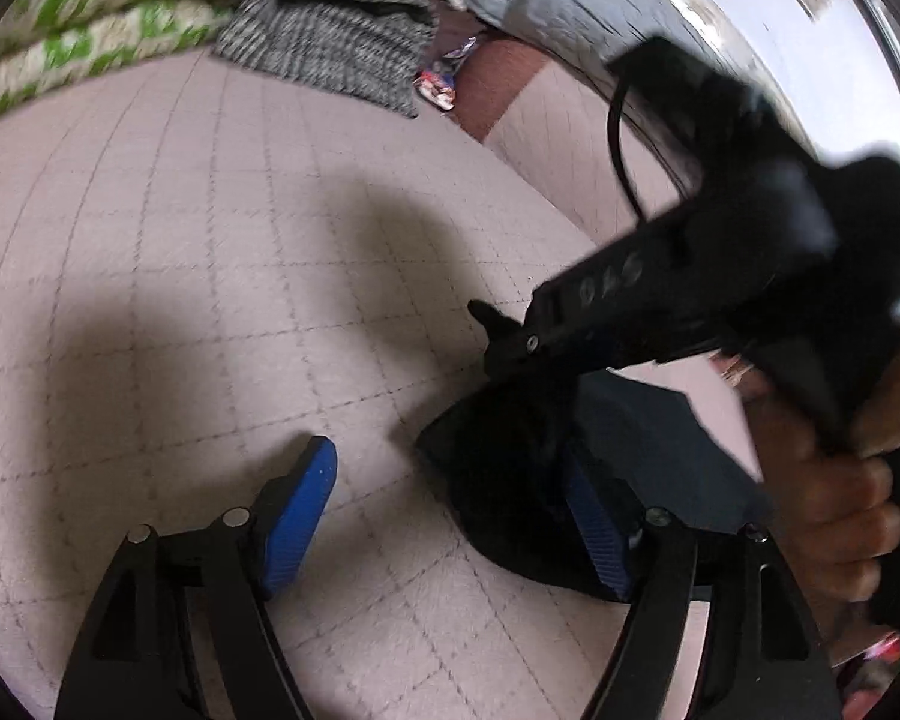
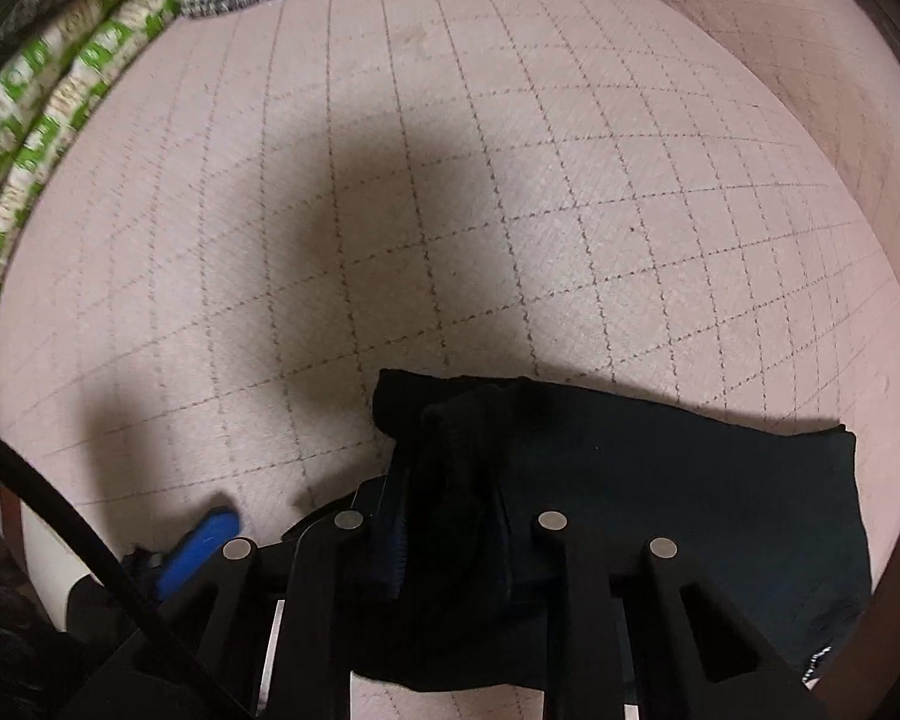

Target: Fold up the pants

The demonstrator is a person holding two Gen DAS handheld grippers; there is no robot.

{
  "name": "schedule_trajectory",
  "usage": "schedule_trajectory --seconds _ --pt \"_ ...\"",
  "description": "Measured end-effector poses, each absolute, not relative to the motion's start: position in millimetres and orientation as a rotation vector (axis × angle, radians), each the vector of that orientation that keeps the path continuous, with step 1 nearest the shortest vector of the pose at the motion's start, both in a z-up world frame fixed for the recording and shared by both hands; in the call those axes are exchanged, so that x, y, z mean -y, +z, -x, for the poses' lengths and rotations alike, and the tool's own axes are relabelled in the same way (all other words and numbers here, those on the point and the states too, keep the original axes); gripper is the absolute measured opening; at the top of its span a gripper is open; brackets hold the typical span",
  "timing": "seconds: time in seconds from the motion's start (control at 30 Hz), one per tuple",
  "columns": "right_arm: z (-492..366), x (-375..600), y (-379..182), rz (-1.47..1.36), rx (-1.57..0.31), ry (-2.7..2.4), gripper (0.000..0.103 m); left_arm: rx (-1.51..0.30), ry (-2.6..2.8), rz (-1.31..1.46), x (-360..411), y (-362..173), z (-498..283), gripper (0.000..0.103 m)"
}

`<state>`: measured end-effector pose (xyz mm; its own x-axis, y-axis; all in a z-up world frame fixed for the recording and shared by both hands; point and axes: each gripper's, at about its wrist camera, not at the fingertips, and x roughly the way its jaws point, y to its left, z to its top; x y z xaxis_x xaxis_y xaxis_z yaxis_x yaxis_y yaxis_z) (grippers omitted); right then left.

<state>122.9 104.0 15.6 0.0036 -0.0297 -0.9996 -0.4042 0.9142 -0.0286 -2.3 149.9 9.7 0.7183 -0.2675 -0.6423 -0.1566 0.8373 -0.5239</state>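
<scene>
The pants (image 2: 660, 480) lie as a compact dark bundle on the pink quilted bedcover (image 2: 510, 150), at its near edge; they appear already folded down to a small rectangle. The right gripper (image 2: 450, 540) sits over the bundle's left end with a bunched ridge of cloth between its fingers; the fingers look clenched on that cloth, presumably to carry or press the fold. The left gripper (image 1: 456, 510) stands released, its blue pads (image 1: 300, 516) wide apart; one pad rests against the bundle's edge, the other over bare cover, likely placed to steady or take the cloth. A green-patterned quilt (image 1: 78, 42) and a grey checked blanket (image 1: 330, 36) lie well apart at the far side.
</scene>
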Motion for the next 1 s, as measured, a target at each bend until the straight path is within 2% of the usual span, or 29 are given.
schedule_trajectory --seconds 0.03,0.07,0.1,0.33,0.57,0.67,0.73,0.83,0.87,0.9,0.93,1.0 --pt "-120 -95 27 0.337 -1.542 0.312 0.023 -0.785 -0.109 0.598 -145 9 -1 0.029" --pt "-118 -89 34 0.32 -1.532 0.32 0.023 -0.807 -0.167 0.618 -140 7 -6 0.013" --pt "-117 -79 42 0.308 -1.527 0.327 0.023 -0.825 -0.2 0.628 -134 6 -11 0.01" --pt "-103 -5 91 0.22 -1.437 0.346 0.022 -0.794 -0.289 0.637 -98 33 -9 0.009" --pt "-118 83 76 0.072 -1.412 0.271 0.022 -0.855 -0.381 0.551 -28 35 -22 0.011" --pt "-118 112 57 0.052 -1.398 0.226 0.024 -0.908 -0.412 0.525 -4 32 -22 0.021" --pt "-117 136 45 0.062 -1.383 0.165 0.029 -0.924 -0.434 0.492 7 33 -11 0.033" --pt "-112 162 34 0.123 -1.34 0.068 0.031 -0.923 -0.445 0.473 10 36 13 0.049" --pt "-110 172 32 0.114 -1.333 0.052 0.042 -0.926 -0.441 0.48 6 36 19 0.051" --pt "-108 180 32 0.09 -1.331 0.04 0.049 -0.933 -0.434 0.492 1 34 27 0.052" --pt "-105 197 36 0.041 -1.315 0.022 0.052 -0.939 -0.421 0.504 -5 32 31 0.052" --pt "-97 214 48 -0.04 -1.255 0.004 0.052 -0.948 -0.382 0.537 -20 25 40 0.052"
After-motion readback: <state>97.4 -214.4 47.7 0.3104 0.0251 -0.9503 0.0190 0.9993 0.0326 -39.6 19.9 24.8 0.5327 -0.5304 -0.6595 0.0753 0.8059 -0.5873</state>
